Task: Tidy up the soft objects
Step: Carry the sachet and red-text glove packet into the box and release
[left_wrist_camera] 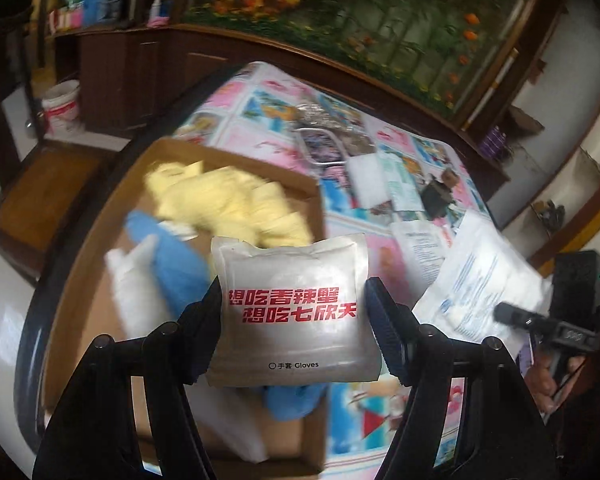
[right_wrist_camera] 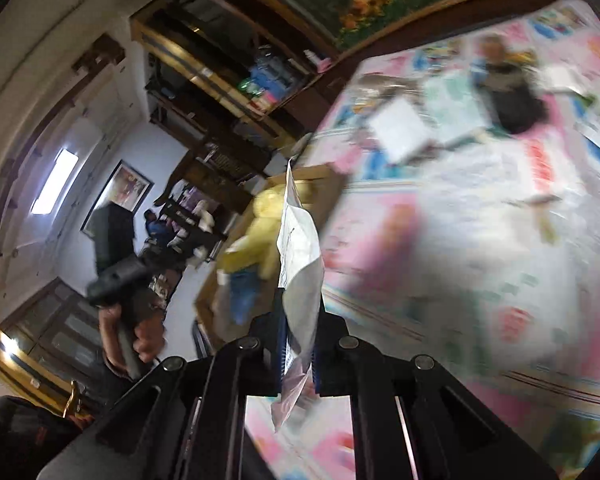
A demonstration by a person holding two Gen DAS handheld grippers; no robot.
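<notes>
Glove packet, left wrist view: one white packet (left_wrist_camera: pixel 294 308) with red Chinese print and the word "Gloves" sits between the fingers of the left gripper (left_wrist_camera: pixel 294 330), raised over the near corner of the box.
Left tongs: clamped on the glove packet's two side edges.
Cardboard box (left_wrist_camera: pixel 100 280): one open box on the table, its contents blurred.
Box contents: one crumpled yellow cloth (left_wrist_camera: pixel 228 200) toward the far side; two blue soft pieces, one (left_wrist_camera: pixel 172 264) left of the packet and one (left_wrist_camera: pixel 294 398) under it; one white piece (left_wrist_camera: pixel 134 276) beside the left blue one.
Table cover (left_wrist_camera: pixel 380 248): pink and blue patterned cloth, with printed white sheets (left_wrist_camera: pixel 476 276) lying to the right of the box.
Right gripper (left_wrist_camera: pixel 540 320): seen at the right edge, gripped by a hand; whether it is open cannot be told from this view.

White pouch, right wrist view: one flat white pouch (right_wrist_camera: pixel 300 264) stands edge-on between the fingers of the right gripper (right_wrist_camera: pixel 298 356), held above the table cover (right_wrist_camera: pixel 460 240).
Right tongs: closed on the lower part of the pouch.
Cardboard box (right_wrist_camera: pixel 324 176): beyond the pouch, showing the yellow cloth (right_wrist_camera: pixel 260 220) and one blue piece (right_wrist_camera: pixel 242 292).
Left gripper (right_wrist_camera: pixel 116 280): blurred at left, held in a hand (right_wrist_camera: pixel 140 336).
</notes>
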